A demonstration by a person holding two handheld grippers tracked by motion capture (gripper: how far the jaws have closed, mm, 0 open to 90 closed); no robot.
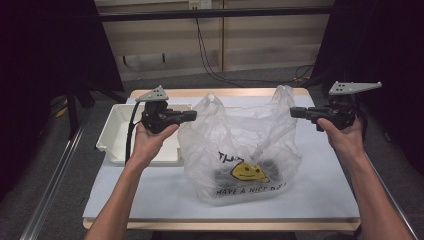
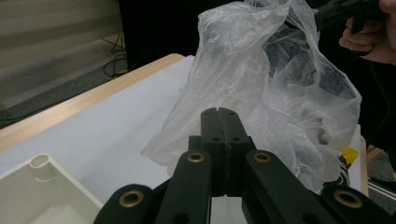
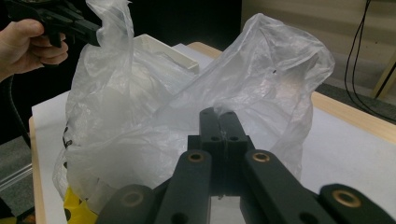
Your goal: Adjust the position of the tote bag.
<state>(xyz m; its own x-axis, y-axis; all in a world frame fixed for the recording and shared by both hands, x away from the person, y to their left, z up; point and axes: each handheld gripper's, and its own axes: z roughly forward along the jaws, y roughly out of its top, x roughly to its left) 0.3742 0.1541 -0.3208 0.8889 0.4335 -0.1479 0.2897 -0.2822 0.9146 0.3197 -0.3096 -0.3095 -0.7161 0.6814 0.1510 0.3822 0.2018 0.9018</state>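
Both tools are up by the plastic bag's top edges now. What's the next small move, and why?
Probably draw the two tools apart to spread the bag's mouth. The left tool and right tool sit shut at opposite top edges of the plastic bag, seemingly pinching the film. Its top looks crumpled and half-collapsed, with dark items at the bottom, and the white tray waits at the left.

The clear plastic bag (image 1: pixel 240 145) is showing black lettering, "HAVE A NICE DAY", beneath a yellow smiley (image 1: pixel 248 171); a partly creased word above is reading "TH…".

One plastic bag (image 1: pixel 240 145), one white tray (image 1: pixel 120 131), two grippers, one table (image 1: pixel 320 200).
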